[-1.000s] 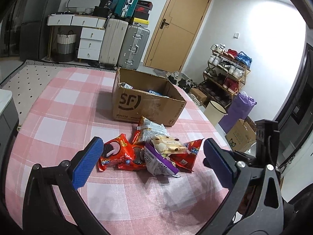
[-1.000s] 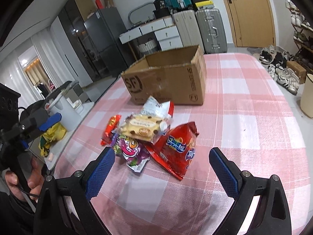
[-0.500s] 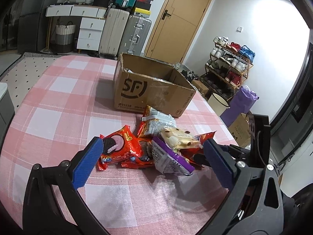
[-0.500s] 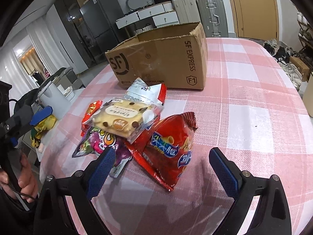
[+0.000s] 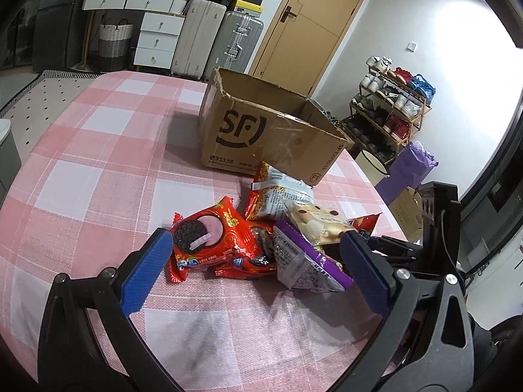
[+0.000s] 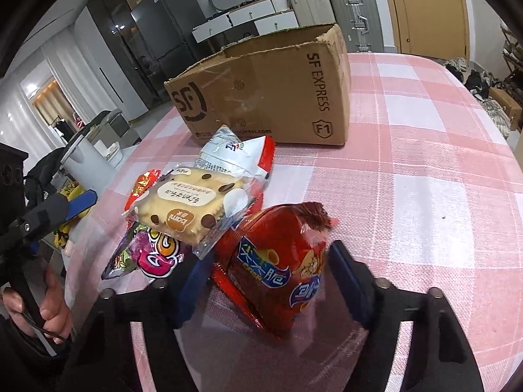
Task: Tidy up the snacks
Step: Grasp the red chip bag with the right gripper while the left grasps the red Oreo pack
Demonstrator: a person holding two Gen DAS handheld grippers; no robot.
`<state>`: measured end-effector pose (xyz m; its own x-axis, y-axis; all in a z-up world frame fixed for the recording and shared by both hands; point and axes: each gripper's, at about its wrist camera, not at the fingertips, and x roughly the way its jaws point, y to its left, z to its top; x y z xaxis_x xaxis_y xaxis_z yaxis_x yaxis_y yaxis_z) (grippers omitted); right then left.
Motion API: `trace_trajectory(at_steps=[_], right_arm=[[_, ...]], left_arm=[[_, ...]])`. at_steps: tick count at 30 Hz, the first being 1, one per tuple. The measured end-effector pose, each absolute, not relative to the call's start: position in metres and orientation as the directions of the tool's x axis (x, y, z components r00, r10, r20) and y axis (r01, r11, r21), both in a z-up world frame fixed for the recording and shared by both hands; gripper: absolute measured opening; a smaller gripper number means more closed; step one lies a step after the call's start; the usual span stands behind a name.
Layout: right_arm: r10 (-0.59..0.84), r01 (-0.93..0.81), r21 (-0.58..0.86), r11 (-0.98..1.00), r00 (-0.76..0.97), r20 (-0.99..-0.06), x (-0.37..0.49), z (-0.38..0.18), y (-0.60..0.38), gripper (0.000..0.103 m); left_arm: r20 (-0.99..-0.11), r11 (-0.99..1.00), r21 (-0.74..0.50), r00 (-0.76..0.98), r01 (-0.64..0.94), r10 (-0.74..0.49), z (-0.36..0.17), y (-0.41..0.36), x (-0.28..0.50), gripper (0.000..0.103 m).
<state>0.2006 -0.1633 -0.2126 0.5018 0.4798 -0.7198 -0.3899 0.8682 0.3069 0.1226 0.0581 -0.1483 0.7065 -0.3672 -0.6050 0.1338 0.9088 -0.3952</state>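
Observation:
A pile of snack packets lies on the pink checked tablecloth [image 5: 98, 176] in front of an open SF cardboard box [image 5: 261, 130]. My right gripper [image 6: 264, 277] has its fingers around a red chips bag [image 6: 278, 261], the pads close to or touching its sides. A cookie packet [image 6: 193, 205], a purple candy bag [image 6: 147, 251] and a white-red packet [image 6: 232, 156] lie left of it. My left gripper [image 5: 255, 271] is open, with a red Oreo packet [image 5: 206, 238] and a purple bag [image 5: 304, 261] between its fingers.
The box [image 6: 271, 88] stands behind the pile. Suitcases [image 5: 222, 39], white drawers [image 5: 153, 39] and a door [image 5: 307, 23] are at the back. A shoe rack [image 5: 392, 107] stands right of the table. The table's right edge is near my right gripper's side.
Both grippers have moved forward to the pile. The right gripper's fingers have closed in from wide open around the red chips bag. The left gripper stays open.

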Motion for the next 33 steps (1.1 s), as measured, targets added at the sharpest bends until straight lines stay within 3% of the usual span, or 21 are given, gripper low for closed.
trace_trajectory(at_steps=[4, 7, 23, 33], right_arm=[[0.491, -0.402, 0.312, 0.861, 0.498, -0.715, 0.198, -0.215, -0.160, 0.048], [0.495, -0.408, 0.310, 0.859, 0.505, -0.707, 0.195, -0.216, -0.160, 0.045], [0.503, -0.358, 0.356, 0.863, 0.552, -0.665, 0.185, -0.204, -0.187, 0.045], [0.503, -0.349, 0.363, 0.864, 0.584, -0.637, 0.177, -0.191, -0.202, 0.045]], left_arm=[[-0.611, 0.906, -0.404, 0.701, 0.125, -0.369, -0.153, 0.060, 0.124, 0.102], [-0.610, 0.905, -0.407, 0.701, 0.125, -0.371, -0.153, 0.060, 0.125, 0.102], [-0.612, 0.909, -0.403, 0.708, 0.105, -0.352, -0.149, 0.066, 0.121, 0.102], [-0.675, 0.920, -0.390, 0.671, 0.028, -0.306, -0.163, 0.073, 0.133, 0.102]])
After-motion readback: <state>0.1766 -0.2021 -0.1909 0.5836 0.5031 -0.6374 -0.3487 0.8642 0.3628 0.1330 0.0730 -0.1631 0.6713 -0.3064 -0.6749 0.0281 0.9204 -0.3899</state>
